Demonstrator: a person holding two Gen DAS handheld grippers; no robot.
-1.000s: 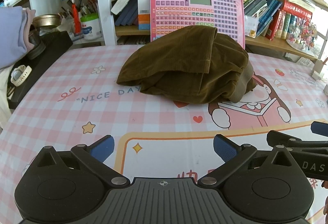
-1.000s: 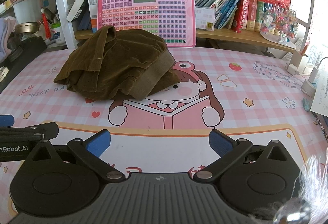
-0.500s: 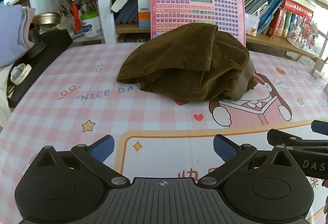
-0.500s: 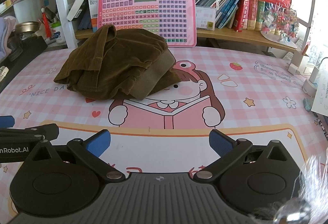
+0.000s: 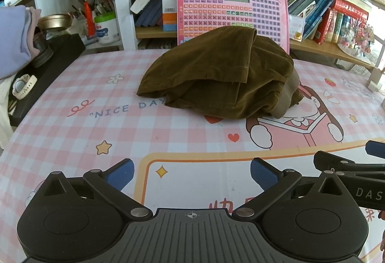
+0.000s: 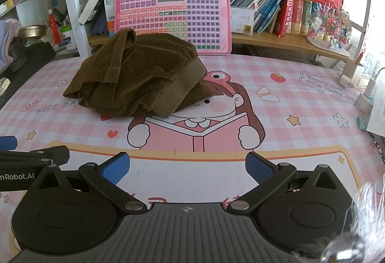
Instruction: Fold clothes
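The brown corduroy garment [image 5: 216, 75] lies crumpled in a heap at the far middle of the desk [image 5: 72, 137], well apart from both the left gripper [image 5: 192, 170] and the right gripper [image 6: 187, 164], whose fingers are spread wide and hold nothing. Since the layers overlap, a pinch may well catch several at once and drag the whole bundle instead of opening it, perhaps knocking the pink keyboard toy [image 6: 173, 15] propped just behind.

Bright daylight from right, blown-out glare at right edge; sharp centre, strong fisheye bending at borders.

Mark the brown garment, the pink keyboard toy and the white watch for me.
brown garment [image 5: 216, 70], left wrist view, top folded layer.
pink keyboard toy [image 6: 173, 12], right wrist view, key grid below its screen.
white watch [image 5: 22, 87], left wrist view, its face.
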